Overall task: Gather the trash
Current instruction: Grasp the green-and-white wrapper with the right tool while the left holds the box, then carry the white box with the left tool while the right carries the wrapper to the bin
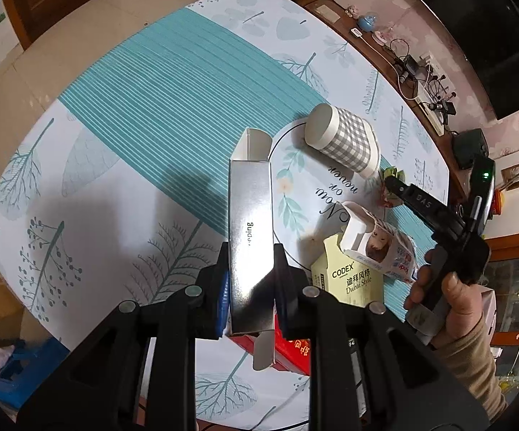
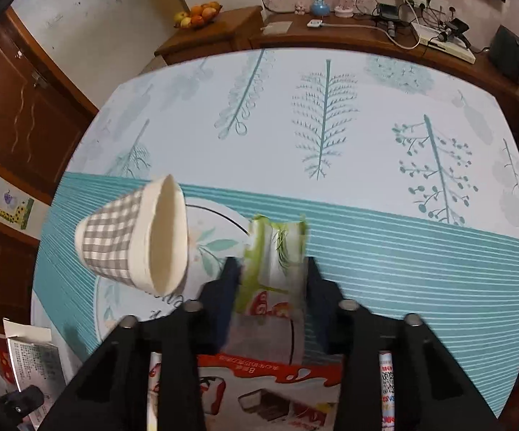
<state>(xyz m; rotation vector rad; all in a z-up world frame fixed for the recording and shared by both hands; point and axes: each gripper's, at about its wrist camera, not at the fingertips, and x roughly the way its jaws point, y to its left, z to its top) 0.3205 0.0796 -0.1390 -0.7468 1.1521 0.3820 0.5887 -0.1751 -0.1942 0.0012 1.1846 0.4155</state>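
Grips a long silver box (image 1: 250, 197) in the left gripper (image 1: 251, 273), both pads pressed flat on its long sides, so clenched on that box. Holds it above the leaf-printed tablecloth (image 1: 144, 107), its open end flap pointing toward the checked paper cup (image 1: 345, 136) and stopping just left of the cup's base in the left wrist view.

Closes the right gripper (image 2: 272, 280) on a green wrapper (image 2: 277, 248), each finger lying against one edge of it as far as the motion blur lets on. Keeps that wrapper just right of the cup's open mouth in the right wrist view, near the cup but not touching it.

Shows the cup itself lying on its side on the cloth, mouth toward the right gripper, base toward the silver box.

Leaves two more pieces of trash on the cloth on the near side of the cup in the left wrist view: a small white box with a doll picture (image 1: 378, 248), and, touching it and farther again from the cup, a cream box printed CODEX (image 1: 349, 280). Leaves a red box (image 1: 291, 348) farthest from the cup, mostly hidden beneath the left gripper.

Wraps a hand (image 1: 449, 294) round the right gripper's handle, well to the near right of the cup.
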